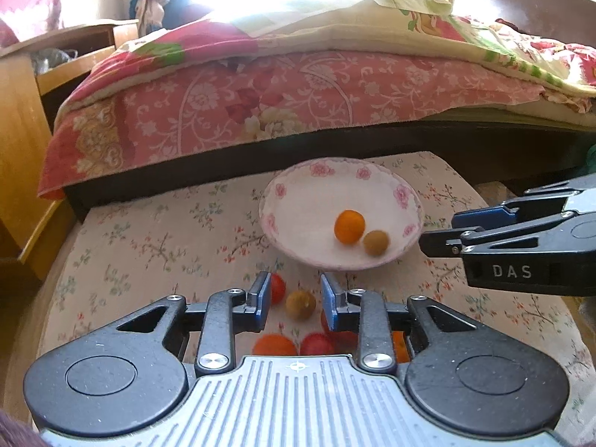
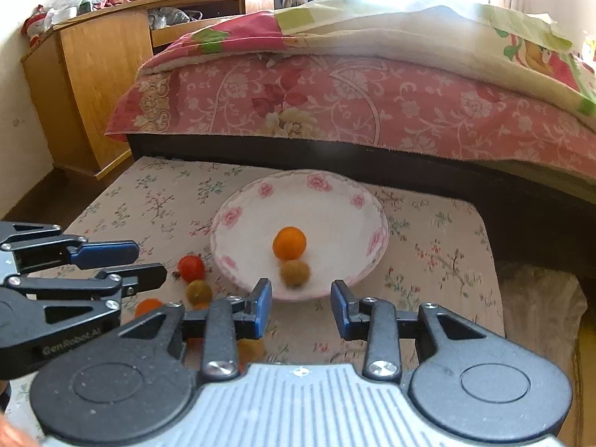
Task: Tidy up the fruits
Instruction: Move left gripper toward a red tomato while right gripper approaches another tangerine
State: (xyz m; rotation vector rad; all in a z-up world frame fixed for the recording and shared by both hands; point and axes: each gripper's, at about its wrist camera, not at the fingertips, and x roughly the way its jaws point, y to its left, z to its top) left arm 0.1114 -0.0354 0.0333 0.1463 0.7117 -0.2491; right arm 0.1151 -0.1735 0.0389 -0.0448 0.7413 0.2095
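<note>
Fruits are partly sorted: two of them lie in the floral bowl (image 1: 283,193), the others lie loose on the flowered cushion (image 1: 149,238) in front of it.

Left wrist view. In the bowl, an orange fruit (image 1: 349,226) and a brownish round fruit (image 1: 376,243) lie touching, right of centre. Loose items: a brown fruit (image 1: 300,304) between the fingers of the left gripper (image 1: 295,300), a red fruit (image 1: 277,288) partly hidden behind the left finger, and at least three red or orange pieces (image 1: 275,345) half covered by the gripper body. Jaws of the left gripper stand moderately apart and hold nothing; the brown fruit sits in the gap and lower, apparently untouched. The right gripper (image 1: 447,229) enters from the right, near the bowl rim; its fingers appear nearly together, with nothing between them.

Right wrist view. The right gripper (image 2: 301,298) points at the bowl's near rim, jaws fairly wide and empty. Bowl contents as above. Left of the bowl lie a red fruit (image 2: 190,268), a greenish-brown one (image 2: 198,292) and an orange piece (image 2: 148,306), with the left gripper above them.

Assessment: roughly a third done; at least five pieces remain outside.

Orientation: every fruit is near-spherical, so no long axis or heading can be stated. The bowl sits upright, mouth upward.
</note>
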